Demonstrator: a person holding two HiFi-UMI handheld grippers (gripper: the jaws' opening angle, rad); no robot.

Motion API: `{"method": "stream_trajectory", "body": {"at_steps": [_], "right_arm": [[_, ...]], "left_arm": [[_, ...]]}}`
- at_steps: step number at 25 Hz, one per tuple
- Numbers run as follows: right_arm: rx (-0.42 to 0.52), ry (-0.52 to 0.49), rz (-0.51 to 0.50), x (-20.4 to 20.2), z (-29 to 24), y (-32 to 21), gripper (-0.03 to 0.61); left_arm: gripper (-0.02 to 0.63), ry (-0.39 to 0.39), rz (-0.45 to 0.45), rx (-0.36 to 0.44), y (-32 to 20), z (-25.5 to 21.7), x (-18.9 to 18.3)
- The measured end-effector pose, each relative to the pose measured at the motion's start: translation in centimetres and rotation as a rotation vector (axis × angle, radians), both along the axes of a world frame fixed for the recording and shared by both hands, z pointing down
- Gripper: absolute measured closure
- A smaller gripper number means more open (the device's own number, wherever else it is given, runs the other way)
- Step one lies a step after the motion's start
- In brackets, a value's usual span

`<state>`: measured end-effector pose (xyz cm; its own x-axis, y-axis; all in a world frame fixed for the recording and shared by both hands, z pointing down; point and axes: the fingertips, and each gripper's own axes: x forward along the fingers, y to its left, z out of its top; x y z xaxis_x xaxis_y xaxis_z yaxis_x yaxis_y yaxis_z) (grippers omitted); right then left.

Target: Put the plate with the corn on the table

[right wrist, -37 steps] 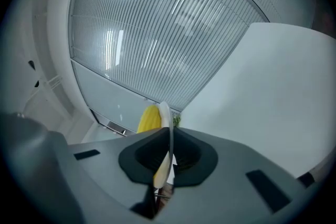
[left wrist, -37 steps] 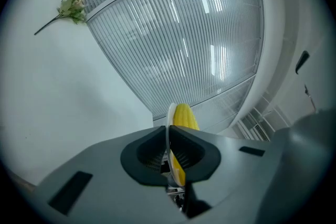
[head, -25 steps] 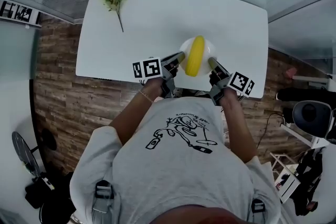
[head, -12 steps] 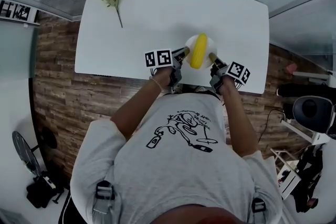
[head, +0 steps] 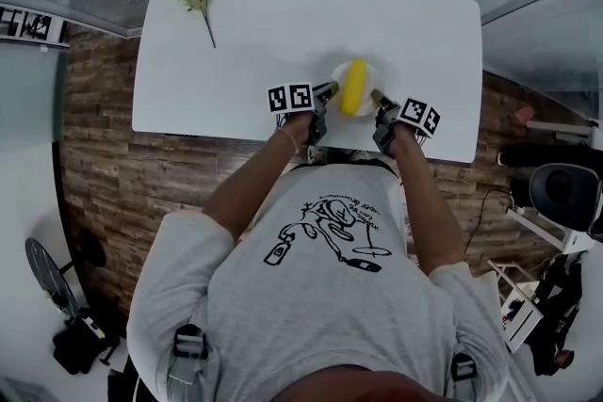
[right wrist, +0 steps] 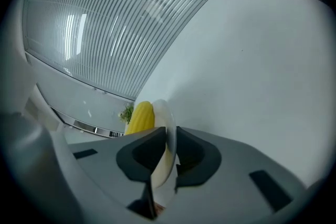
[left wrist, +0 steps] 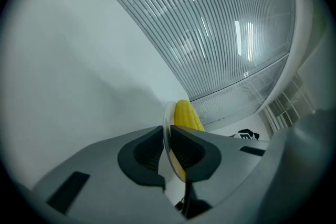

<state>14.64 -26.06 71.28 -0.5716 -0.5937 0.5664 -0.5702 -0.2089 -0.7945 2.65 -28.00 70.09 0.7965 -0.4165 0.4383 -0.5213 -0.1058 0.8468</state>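
I have the left tool (head: 330, 90) clamped on the plate (head: 369, 74) rim. The right tool (head: 377, 96) jaws are opening, rim between them. Plate with corn (head: 354, 87) rests on the surface (head: 283, 24), near its front edge.

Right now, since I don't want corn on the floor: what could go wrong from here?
The right gripper is opening its jaws around the rim of the plate while the left gripper clamps the opposite side. If the plate isn't flat on the table, it may tip. The corn lies loose and could roll off. The plate is toward the table's near edge, so a snagging jaw could drag it off.
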Motion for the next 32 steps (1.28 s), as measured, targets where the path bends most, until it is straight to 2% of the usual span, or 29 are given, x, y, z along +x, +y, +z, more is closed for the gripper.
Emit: {"method": "stream_trajectory", "body": {"at_steps": [18, 24, 32], "right_arm": [[-0.057, 0.119, -0.03, -0.1, 4.1, -0.4, 0.508], [-0.032, 0.226, -0.074, -0.1, 4.1, -0.8, 0.497], [-0.017, 0.376, -0.141, -0.3, 4.2, -1.2, 0.476]], "left_arm": [[0.559, -0.176, 0.033, -0.007, 0.0, 4.1, 0.0], [0.548, -0.266, 0.036, 0.002, -0.2, 4.5, 0.0], [0.541, -0.324, 0.034, 0.02, -0.5, 4.6, -0.6]]}}
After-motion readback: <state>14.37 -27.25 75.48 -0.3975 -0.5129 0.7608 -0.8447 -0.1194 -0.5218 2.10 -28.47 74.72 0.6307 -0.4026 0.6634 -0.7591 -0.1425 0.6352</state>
